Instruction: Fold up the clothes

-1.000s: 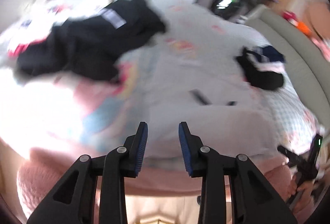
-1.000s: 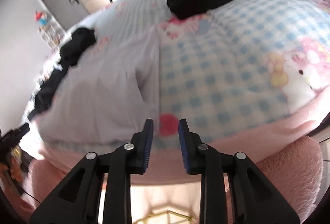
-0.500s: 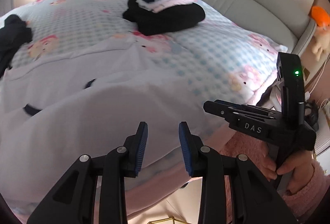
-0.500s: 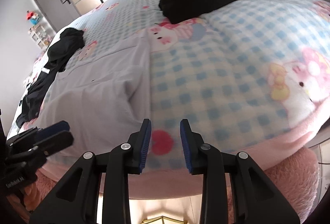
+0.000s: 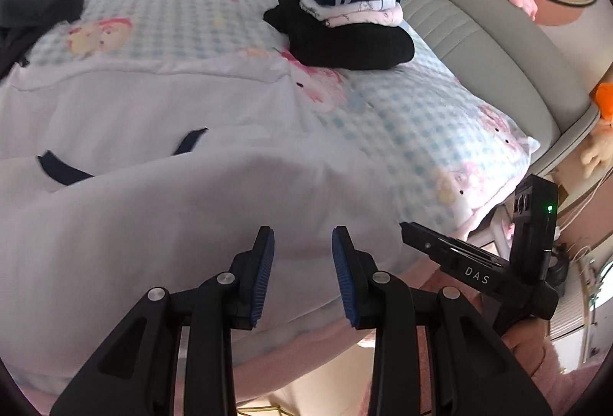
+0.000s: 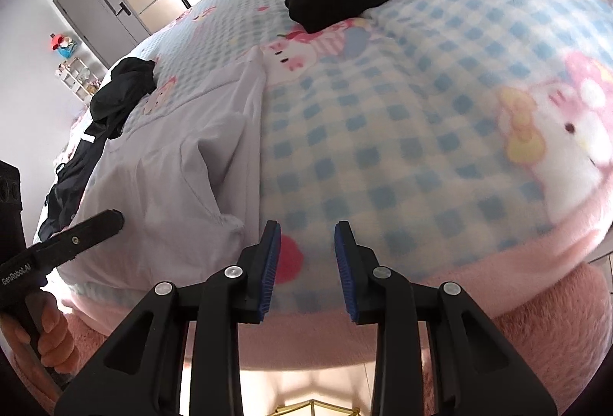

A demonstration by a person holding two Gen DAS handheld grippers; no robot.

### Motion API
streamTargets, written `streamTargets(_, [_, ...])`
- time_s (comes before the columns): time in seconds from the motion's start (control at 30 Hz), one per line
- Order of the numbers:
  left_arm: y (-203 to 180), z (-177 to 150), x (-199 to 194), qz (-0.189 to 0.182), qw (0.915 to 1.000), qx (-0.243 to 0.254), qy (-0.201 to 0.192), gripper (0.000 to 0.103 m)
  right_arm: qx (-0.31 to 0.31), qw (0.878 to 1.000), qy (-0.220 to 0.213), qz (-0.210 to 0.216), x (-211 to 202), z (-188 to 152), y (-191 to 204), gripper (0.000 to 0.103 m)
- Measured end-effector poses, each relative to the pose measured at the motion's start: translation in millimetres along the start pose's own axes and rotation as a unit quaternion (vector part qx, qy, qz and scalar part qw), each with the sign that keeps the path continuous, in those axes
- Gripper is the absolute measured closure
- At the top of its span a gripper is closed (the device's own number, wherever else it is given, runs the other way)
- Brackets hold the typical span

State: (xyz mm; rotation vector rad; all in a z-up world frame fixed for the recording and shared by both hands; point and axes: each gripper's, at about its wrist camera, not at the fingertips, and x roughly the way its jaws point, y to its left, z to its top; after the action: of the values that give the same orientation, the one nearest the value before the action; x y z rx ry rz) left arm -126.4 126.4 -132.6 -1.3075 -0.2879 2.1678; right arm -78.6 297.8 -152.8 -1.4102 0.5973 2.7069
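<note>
Two grippers are hovering over the near edge of a bed (image 5: 402, 117) covered by a blue-checked cartoon blanket (image 6: 421, 148). Left gripper (image 5: 302, 262) and right gripper (image 6: 306, 255) are both holding their jaws apart, gripping nothing. A white garment (image 5: 191, 186) is lying spread at 12 o'clock of the left gripper. Folded clothes (image 5: 345, 21) are sitting stacked at 1 o'clock near a grey headboard (image 5: 479, 33); a dark heap (image 6: 122, 90) is lying at 10 o'clock before a grey door (image 6: 95, 13).

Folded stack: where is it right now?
The folded stack sits on the checked blanket near the headboard, upper centre in the left wrist view, beyond the white garment.
</note>
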Motion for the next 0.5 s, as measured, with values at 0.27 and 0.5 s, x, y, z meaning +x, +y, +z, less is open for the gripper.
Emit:
streamTargets(0.27, [34,-14,29,0.058,0.9962,-0.046,0.046,0.073,-0.058,0.996,0.044,0.043,23,3,14,0.074])
streamTargets(0.5, [45,-17,28,0.052,0.9952,-0.061,0.057,0.082,-0.079,0.992,0.030,0.088,15,-4,24,0.074])
